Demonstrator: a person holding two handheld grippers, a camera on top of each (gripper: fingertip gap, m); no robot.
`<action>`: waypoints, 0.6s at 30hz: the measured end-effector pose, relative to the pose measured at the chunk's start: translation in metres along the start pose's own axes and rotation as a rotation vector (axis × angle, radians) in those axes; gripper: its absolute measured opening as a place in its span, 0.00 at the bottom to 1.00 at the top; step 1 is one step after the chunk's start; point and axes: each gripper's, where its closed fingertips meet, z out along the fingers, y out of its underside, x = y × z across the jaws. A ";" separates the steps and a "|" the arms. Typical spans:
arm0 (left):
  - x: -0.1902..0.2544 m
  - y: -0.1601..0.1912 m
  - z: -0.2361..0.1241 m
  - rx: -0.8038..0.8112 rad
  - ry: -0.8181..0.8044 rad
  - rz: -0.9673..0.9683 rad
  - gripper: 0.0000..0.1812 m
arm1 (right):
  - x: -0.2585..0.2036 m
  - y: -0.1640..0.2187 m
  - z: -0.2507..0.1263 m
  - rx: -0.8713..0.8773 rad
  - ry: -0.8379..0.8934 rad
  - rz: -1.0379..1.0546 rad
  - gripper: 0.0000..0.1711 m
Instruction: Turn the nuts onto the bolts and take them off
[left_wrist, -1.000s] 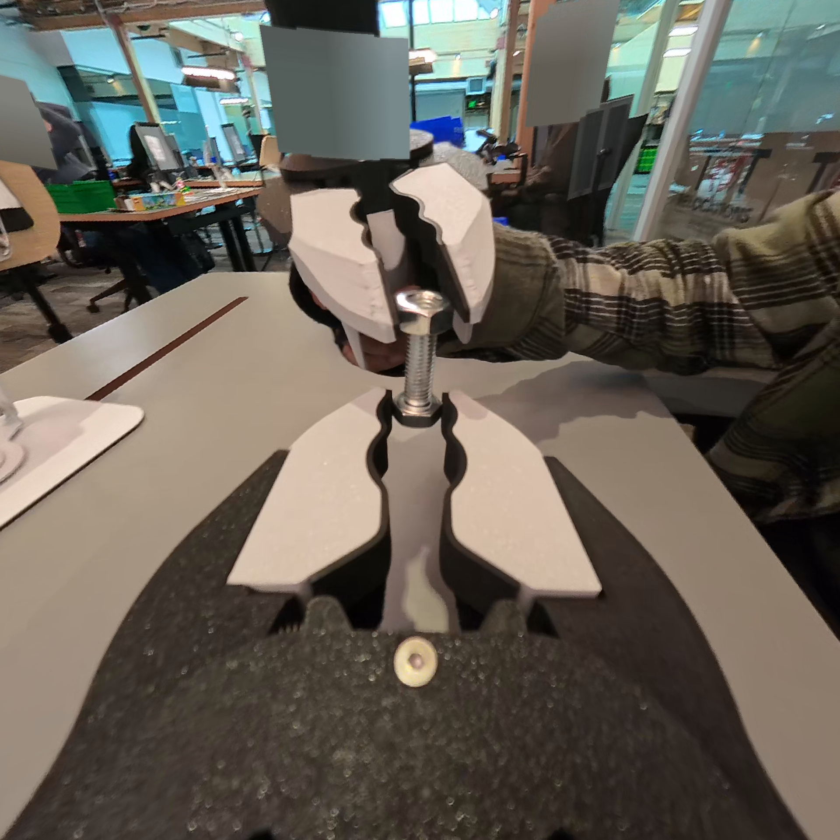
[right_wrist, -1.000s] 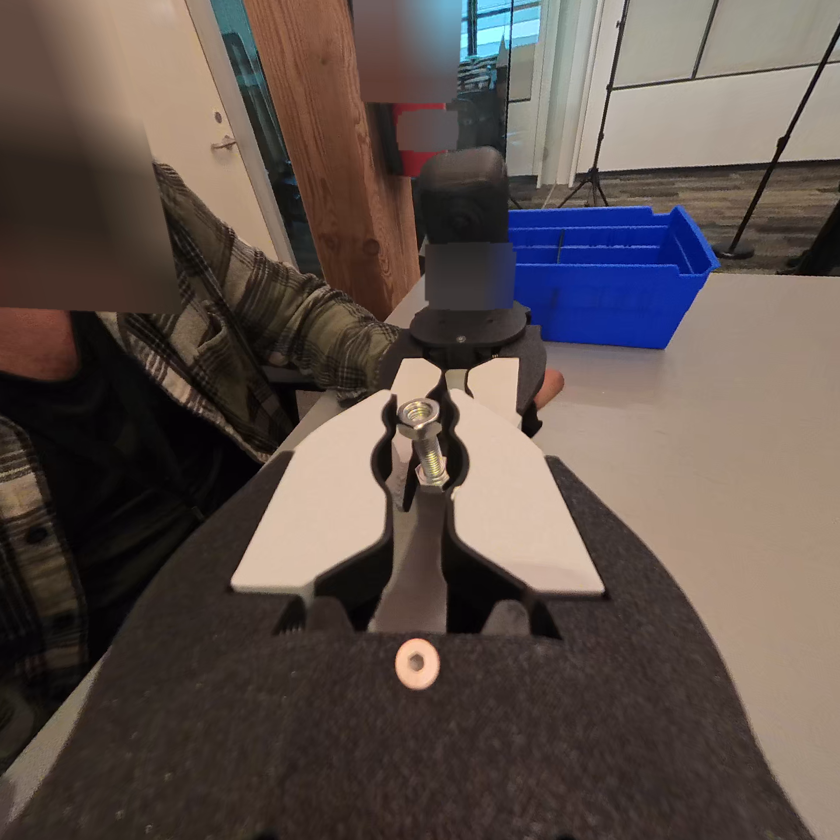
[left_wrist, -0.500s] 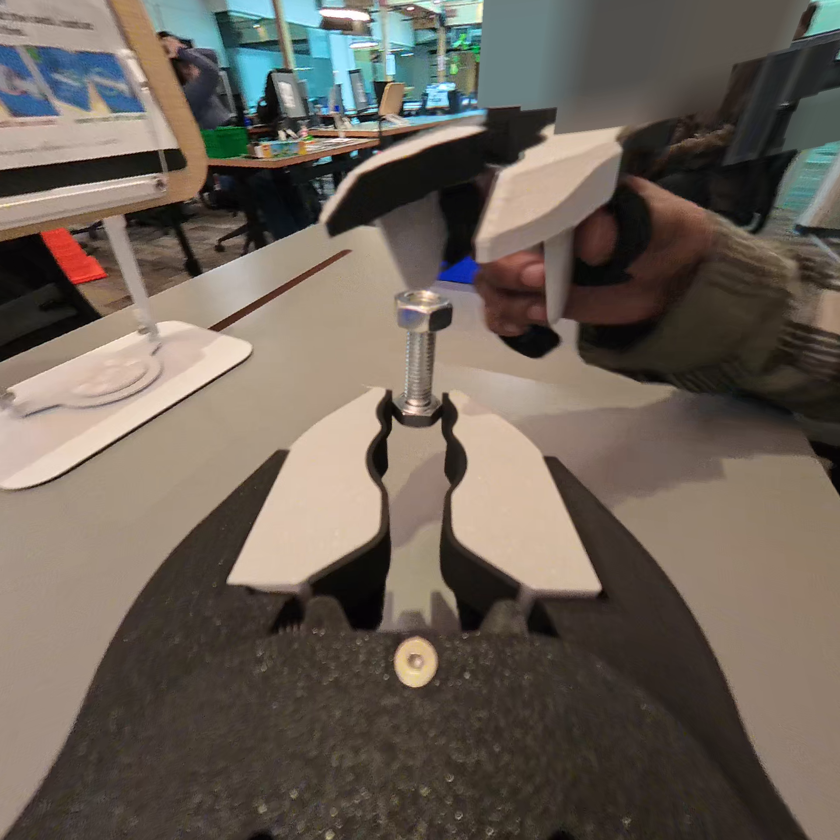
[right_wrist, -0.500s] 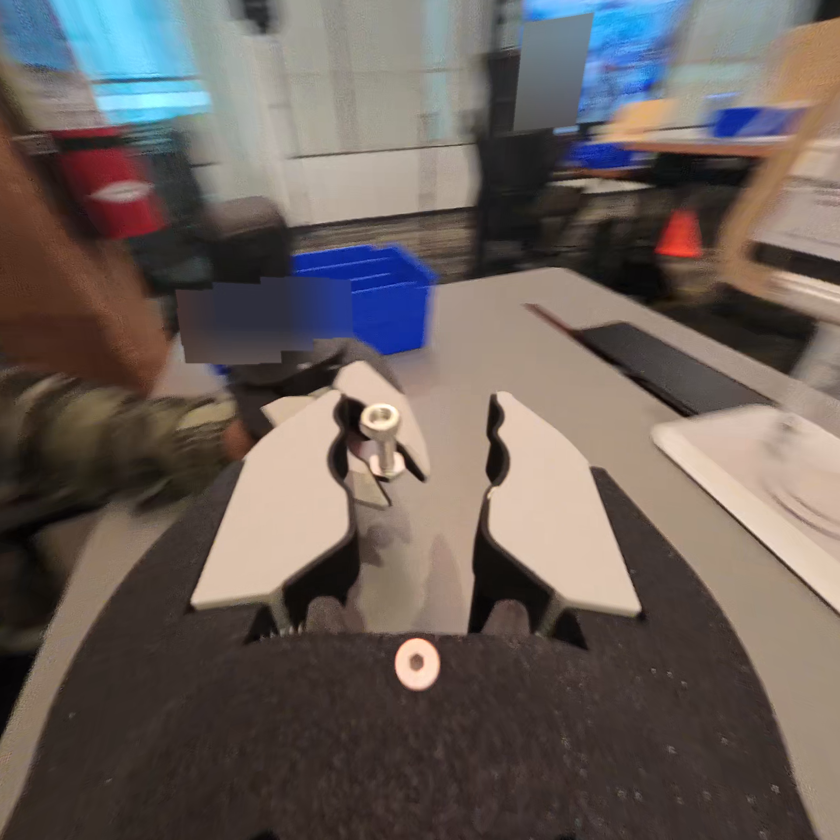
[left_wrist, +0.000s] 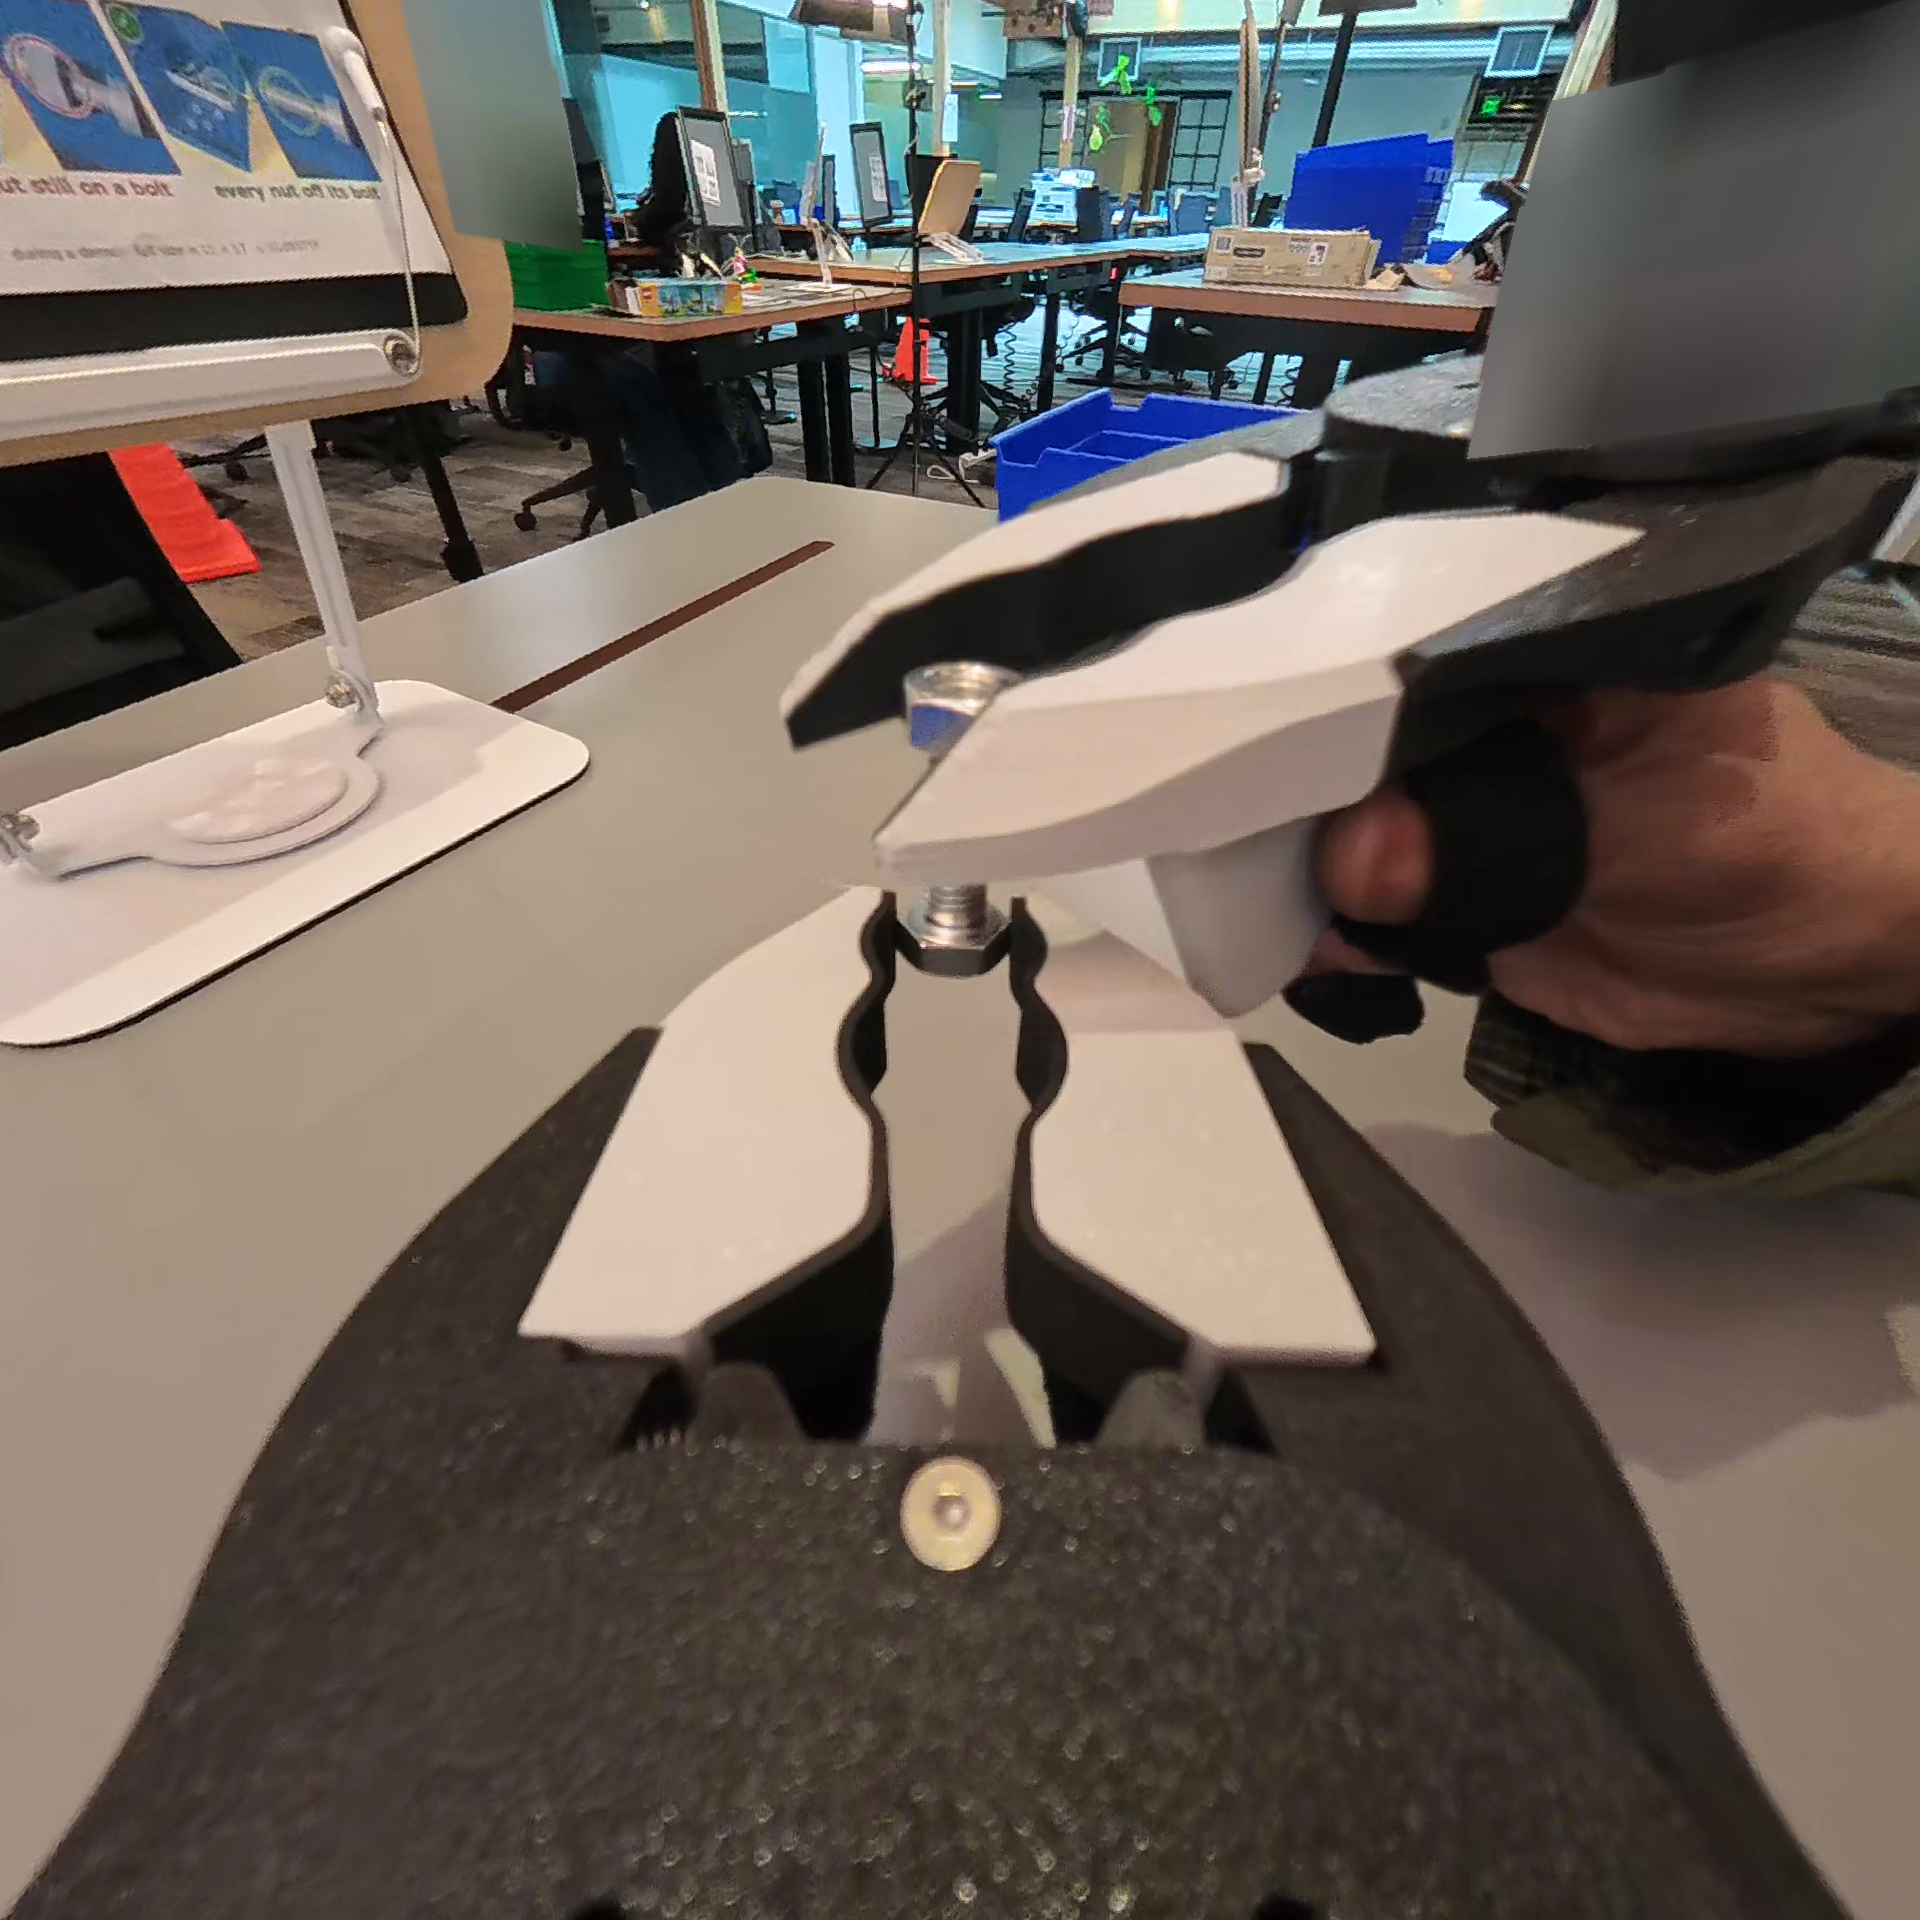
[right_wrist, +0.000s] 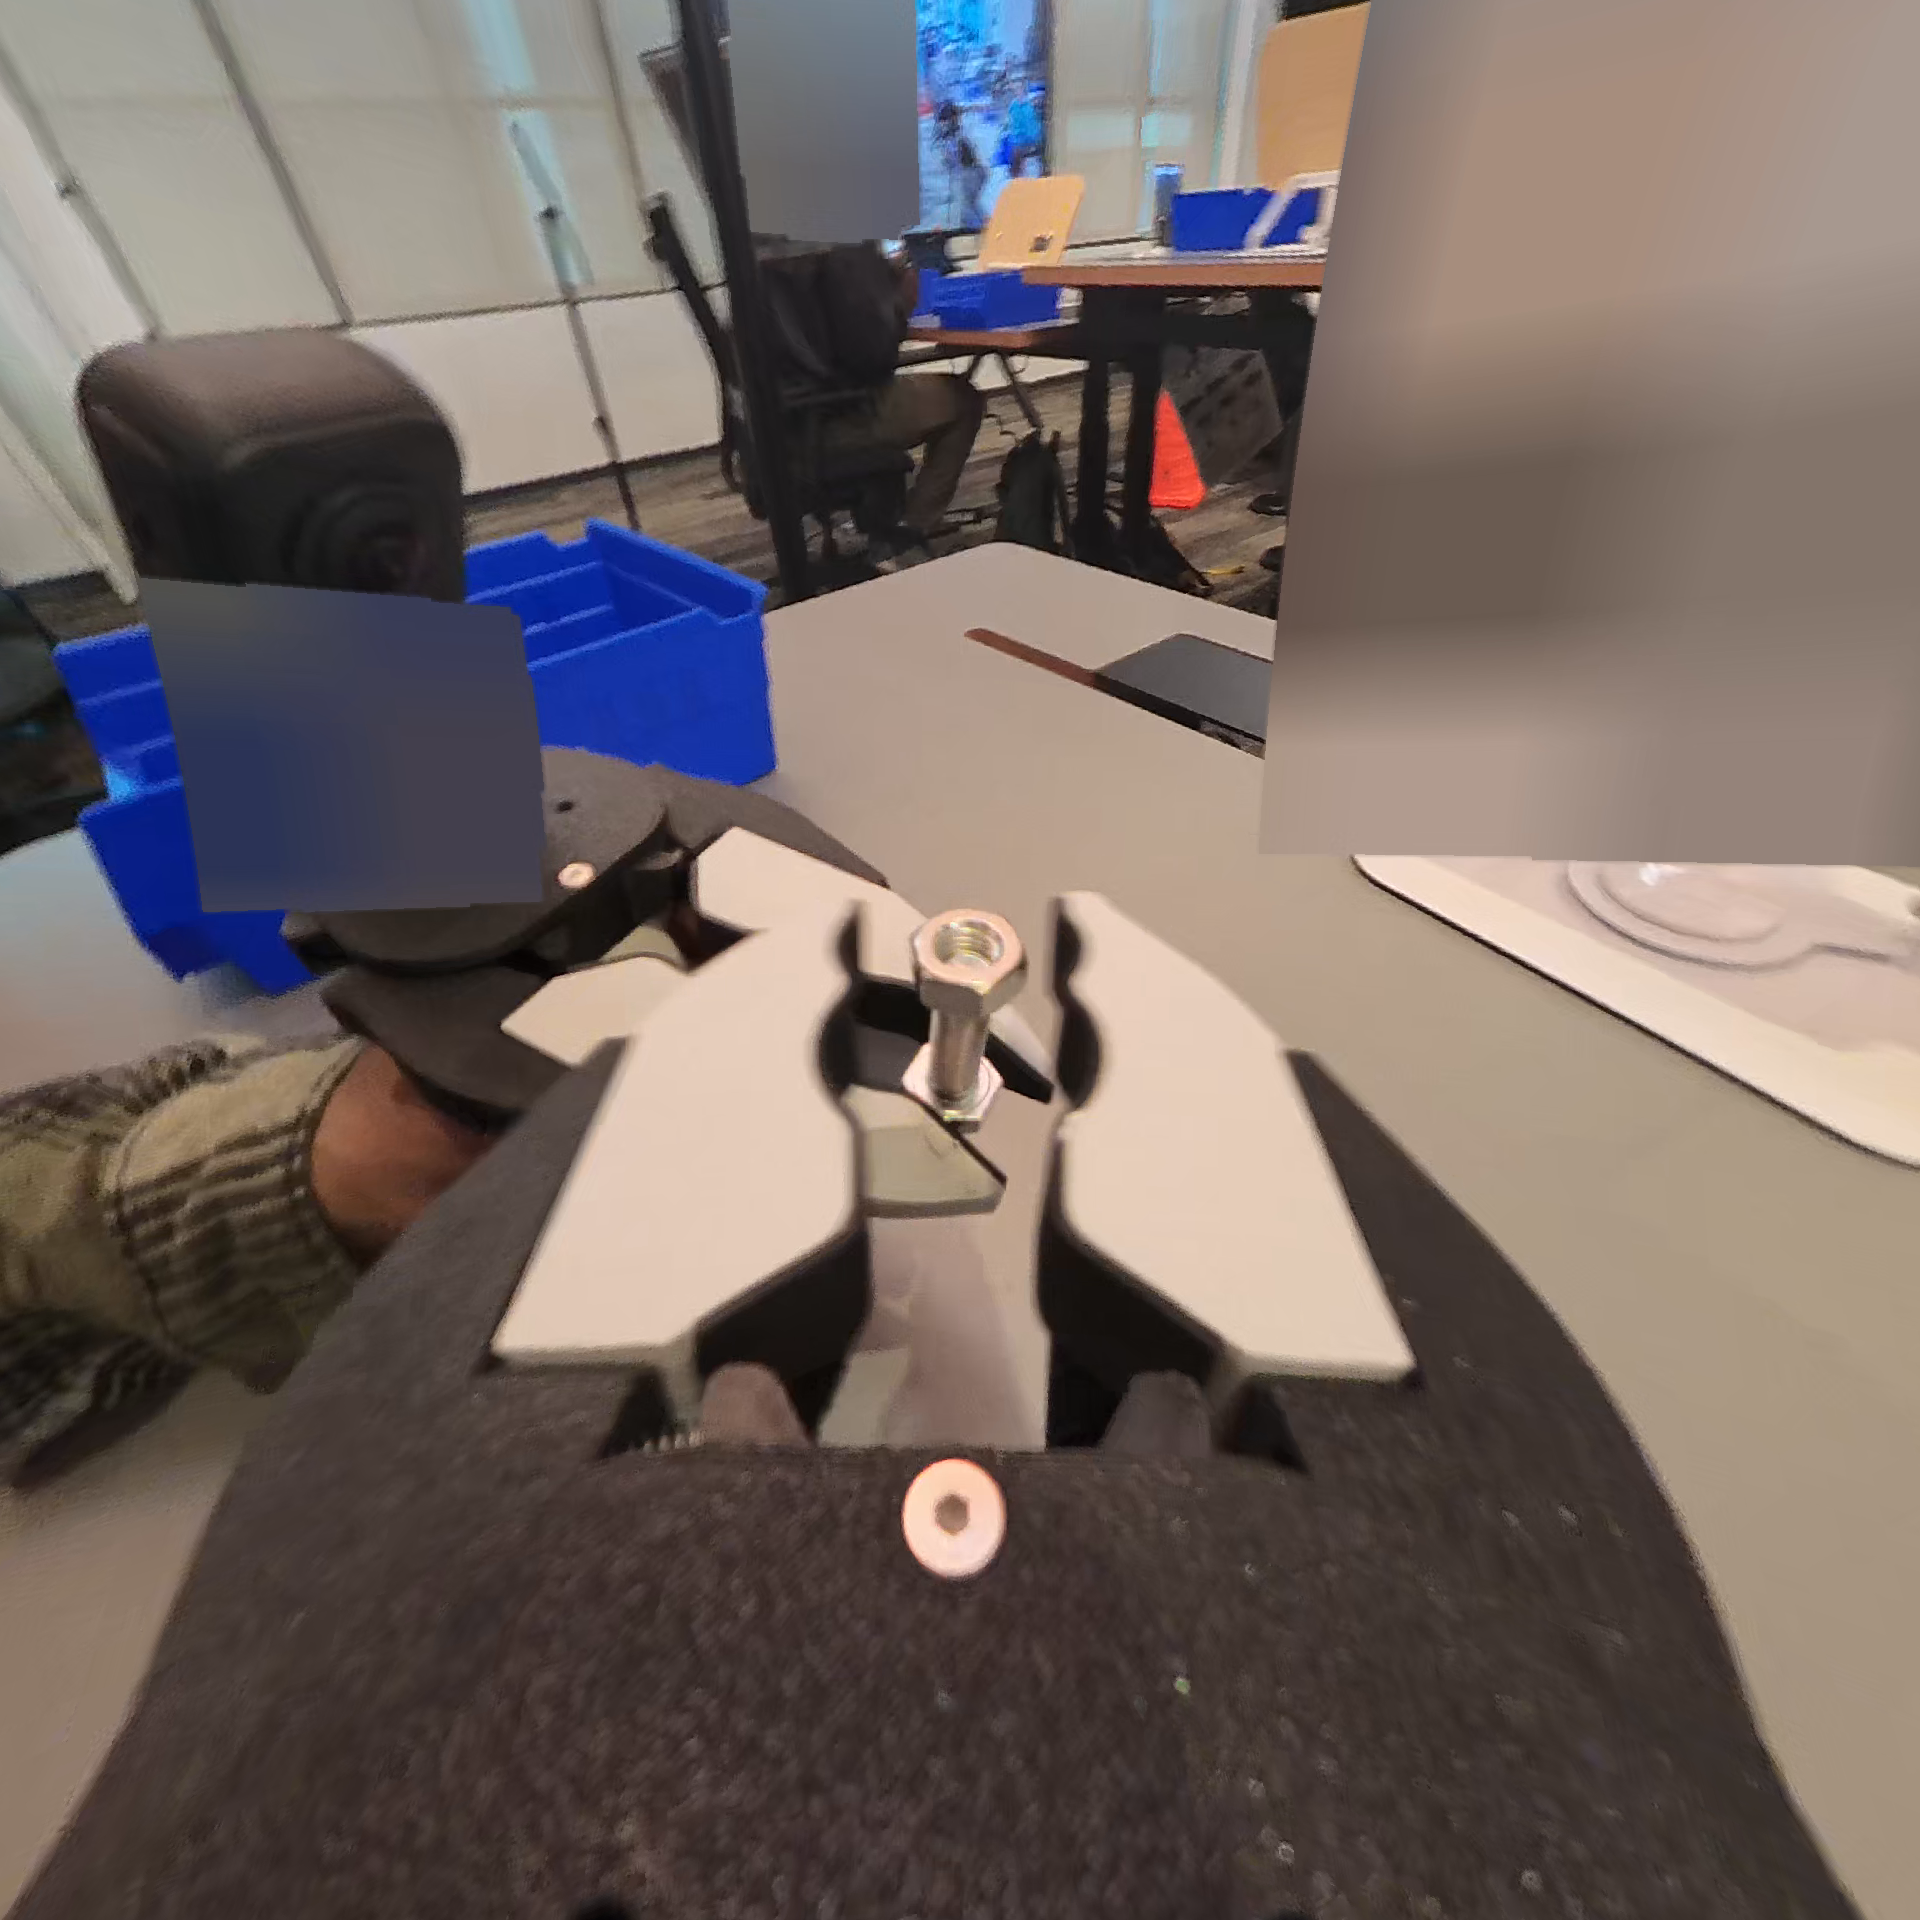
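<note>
Having let go and swung round, the right gripper (right_wrist: 958, 914) straddles the nut (right_wrist: 966, 954) with jaws narrowly apart, apparently re-gripping for another turn, while the left gripper (left_wrist: 951, 935) clamps the upright bolt (right_wrist: 954, 1039) by its lower end.

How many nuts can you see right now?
1. The nut sits at the top of the bolt, between the fingers of the open right claw. The left claw grips the bolt's head. The blue bin may hide more.
</note>
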 end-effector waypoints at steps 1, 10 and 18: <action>0.001 -0.001 0.000 0.003 0.006 0.002 0.11 | -0.002 0.000 0.000 -0.003 -0.019 -0.014 0.13; 0.015 -0.013 -0.006 0.068 0.125 0.022 0.11 | -0.018 -0.010 -0.011 0.050 -0.310 -0.123 0.11; 0.036 -0.014 -0.003 0.079 0.245 0.050 0.11 | -0.037 -0.008 -0.031 0.092 -0.782 -0.071 0.10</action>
